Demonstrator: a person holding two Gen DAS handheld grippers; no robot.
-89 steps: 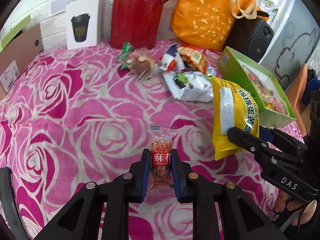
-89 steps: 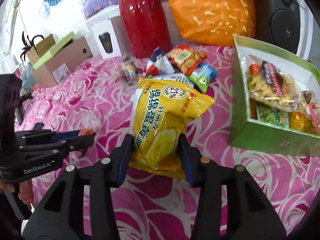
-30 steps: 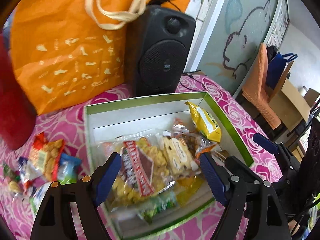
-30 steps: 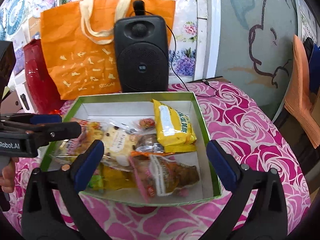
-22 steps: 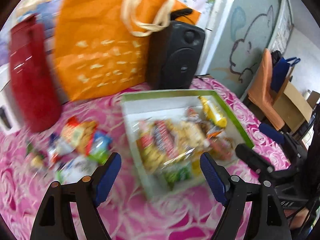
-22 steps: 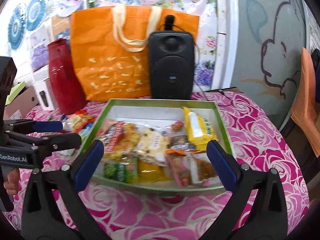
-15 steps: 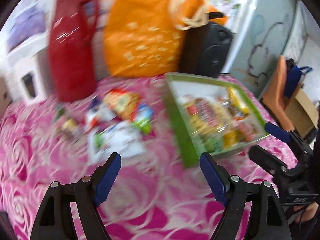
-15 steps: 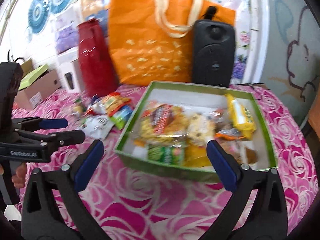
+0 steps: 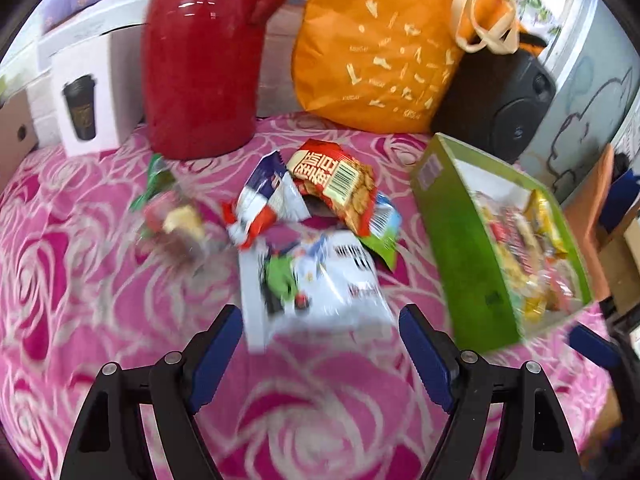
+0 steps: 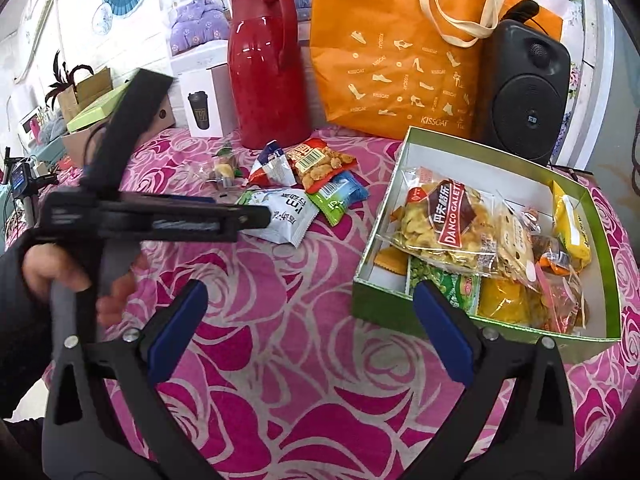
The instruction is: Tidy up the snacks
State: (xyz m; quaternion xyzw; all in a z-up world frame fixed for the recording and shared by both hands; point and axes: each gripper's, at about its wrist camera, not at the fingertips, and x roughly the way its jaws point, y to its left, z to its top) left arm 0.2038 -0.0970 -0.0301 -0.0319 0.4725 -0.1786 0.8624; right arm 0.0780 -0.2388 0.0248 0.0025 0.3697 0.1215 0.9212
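While both your claws gape wide and empty, your left claw (image 9: 320, 344) hovers just before the white snack packet (image 9: 316, 280) on the bench (image 10: 280, 300); your right claw (image 10: 308, 320) faces the green box (image 10: 400, 300) of snacks.

A box (image 10: 404, 304) sat on the right part of the table (image 10: 280, 380), packed with snack packets (image 10: 448, 232), with a speaker (image 10: 528, 92) behind its far edge. Along the table's back edge, leftward from the speaker, stood a tote bag (image 10: 400, 52), a jug (image 10: 264, 68) and a carton (image 10: 200, 104). A loose heap of snack packs (image 9: 320, 208) lay on the table before the jug and left of the box, and the nearest of them, a flat pouch (image 9: 316, 280), lay toward the front edge.
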